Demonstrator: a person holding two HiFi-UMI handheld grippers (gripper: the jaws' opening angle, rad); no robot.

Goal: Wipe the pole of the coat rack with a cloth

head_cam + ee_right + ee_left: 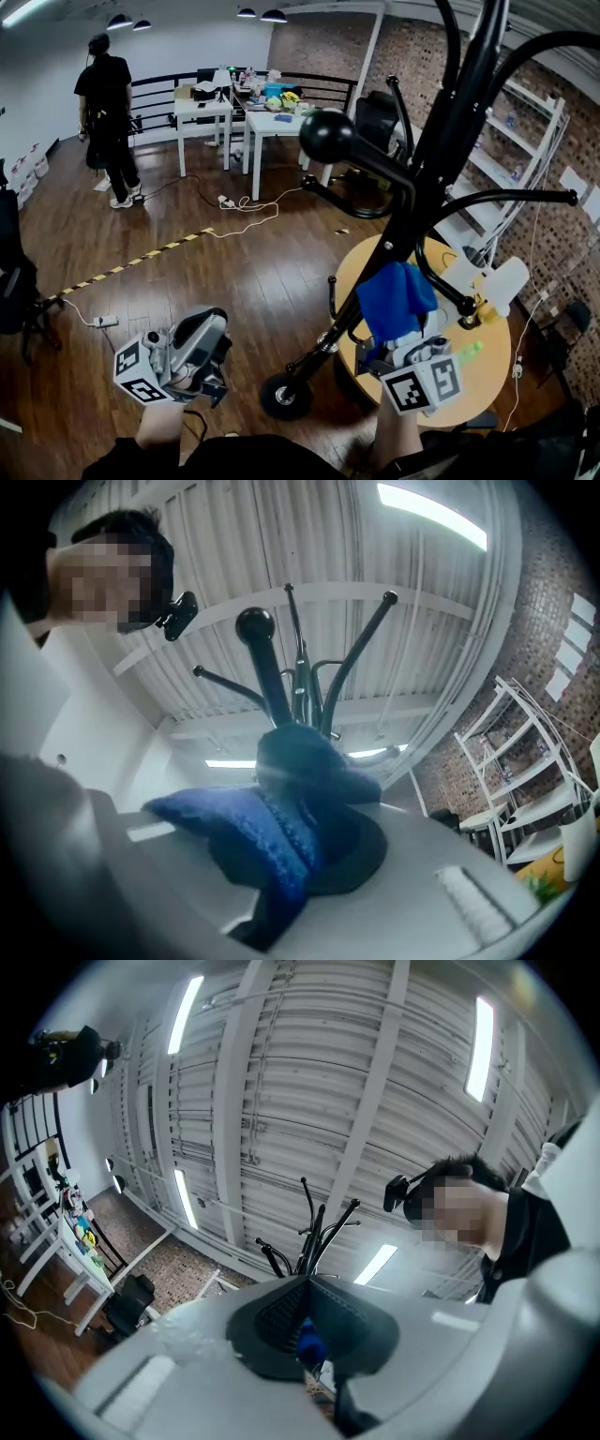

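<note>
Right hand-held gripper (pixel 410 349) clamped on blue cloth (pixel 394 298); cloth against lower coat rack pole (pixel 448 141). Left hand-held gripper (pixel 199 345) jaws together, empty, well apart. Wiping seemingly under way; upper pole probably left.

Cloth (pixel 396 298) is covering stretch of pole (pixel 445 122) just above right gripper (pixel 405 342) jaws; pole top is running off head view's upper edge. Beyond jaws, bits on white counter (pixel 267 129) are showing too small to ID.
</note>
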